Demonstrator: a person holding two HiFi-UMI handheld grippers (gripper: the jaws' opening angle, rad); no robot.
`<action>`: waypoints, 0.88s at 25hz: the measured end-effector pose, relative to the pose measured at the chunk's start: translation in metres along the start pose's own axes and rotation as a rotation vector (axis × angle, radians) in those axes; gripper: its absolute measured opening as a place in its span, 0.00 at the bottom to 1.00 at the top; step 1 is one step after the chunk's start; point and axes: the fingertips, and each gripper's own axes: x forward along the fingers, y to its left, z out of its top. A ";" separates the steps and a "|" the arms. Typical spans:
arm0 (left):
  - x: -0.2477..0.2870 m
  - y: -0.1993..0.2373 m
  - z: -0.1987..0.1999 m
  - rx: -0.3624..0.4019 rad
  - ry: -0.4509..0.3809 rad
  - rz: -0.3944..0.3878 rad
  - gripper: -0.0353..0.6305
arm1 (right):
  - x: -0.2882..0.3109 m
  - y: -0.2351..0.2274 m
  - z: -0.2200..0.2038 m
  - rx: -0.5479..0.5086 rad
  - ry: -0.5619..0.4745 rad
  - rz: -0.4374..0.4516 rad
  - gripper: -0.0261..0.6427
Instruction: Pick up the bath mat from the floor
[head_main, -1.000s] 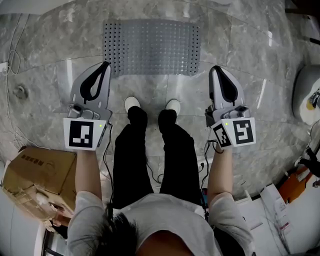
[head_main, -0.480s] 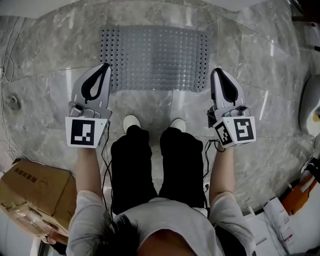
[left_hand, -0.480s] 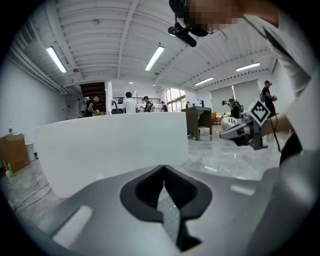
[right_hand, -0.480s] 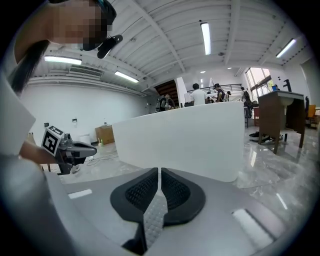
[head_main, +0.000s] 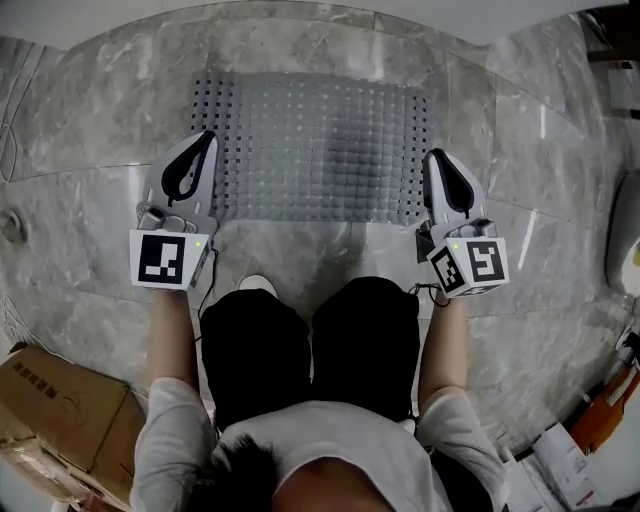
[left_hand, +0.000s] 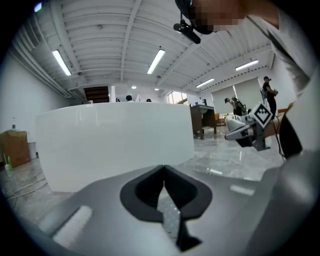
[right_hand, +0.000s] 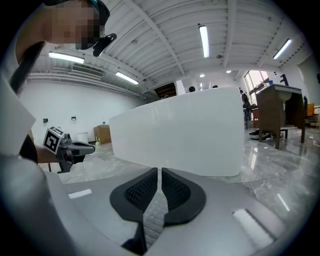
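The approach is judged underway: the bath mat (head_main: 315, 150) lies flat on the floor (head_main: 90, 190) between the left tongs (head_main: 205, 137), closed empty, and right tongs (head_main: 436, 156), barely parted, which must be opened and lowered.

Open industrial-style workspace: ribbed ceiling (left_hand: 100, 30), strip lights (left_hand: 156, 60), desk (right_hand: 277, 107), polished marble floor (head_main: 90, 230).
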 end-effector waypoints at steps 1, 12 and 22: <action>0.002 0.001 -0.001 -0.009 -0.018 -0.001 0.06 | 0.002 0.000 -0.003 -0.003 0.001 0.003 0.08; 0.001 0.003 -0.032 0.041 0.020 0.029 0.06 | 0.005 -0.026 -0.032 0.013 -0.003 -0.027 0.11; 0.005 0.036 -0.097 -0.004 0.123 0.133 0.09 | 0.021 -0.049 -0.092 0.024 0.082 -0.063 0.17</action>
